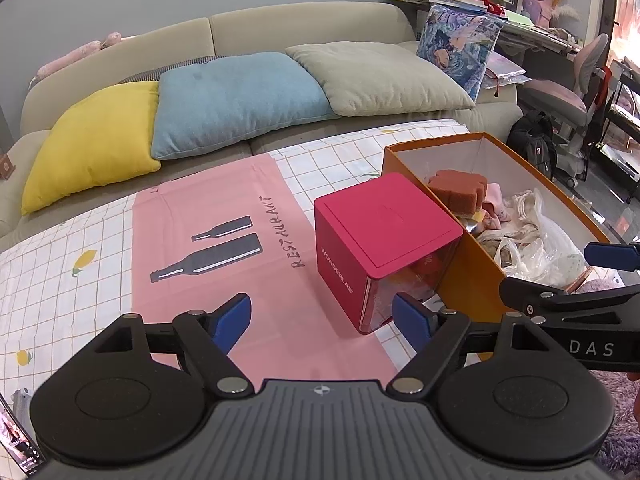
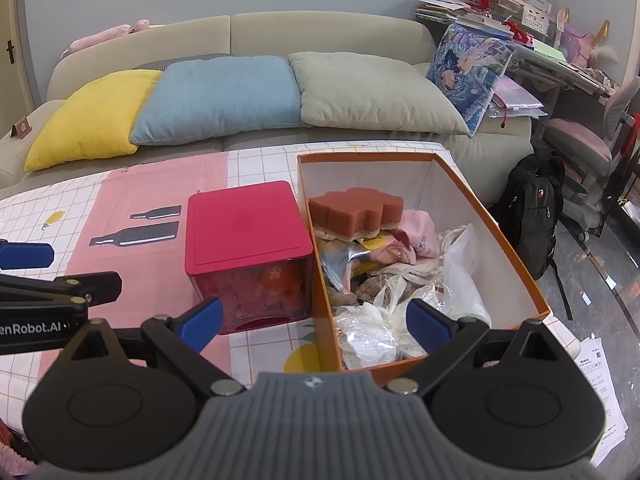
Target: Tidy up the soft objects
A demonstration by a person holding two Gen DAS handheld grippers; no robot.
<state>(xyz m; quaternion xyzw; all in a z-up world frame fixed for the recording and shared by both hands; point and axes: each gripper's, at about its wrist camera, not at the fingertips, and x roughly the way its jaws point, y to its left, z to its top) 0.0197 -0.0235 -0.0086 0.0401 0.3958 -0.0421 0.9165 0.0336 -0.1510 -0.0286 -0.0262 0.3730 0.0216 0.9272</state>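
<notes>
An orange cardboard box (image 2: 516,248) (image 1: 476,280) stands on the table, holding a brown sponge (image 2: 356,210) (image 1: 456,188), a pink cloth (image 2: 416,236), crumpled plastic bags (image 2: 460,276) and other soft items. Touching its left wall is a magenta cube container (image 2: 246,232) (image 1: 384,220) with a clear front. My left gripper (image 1: 322,320) is open and empty, low over the pink mat in front of the cube. My right gripper (image 2: 316,318) is open and empty, straddling the box's near left corner. Each gripper's blue finger shows at the edge of the other's view.
The table wears a grid-pattern cloth (image 1: 60,280) and a pink mat (image 1: 224,216). Behind it a beige sofa (image 2: 320,36) carries yellow (image 2: 92,116), blue and grey cushions. A black backpack (image 2: 532,216), a chair and papers on the floor lie to the right.
</notes>
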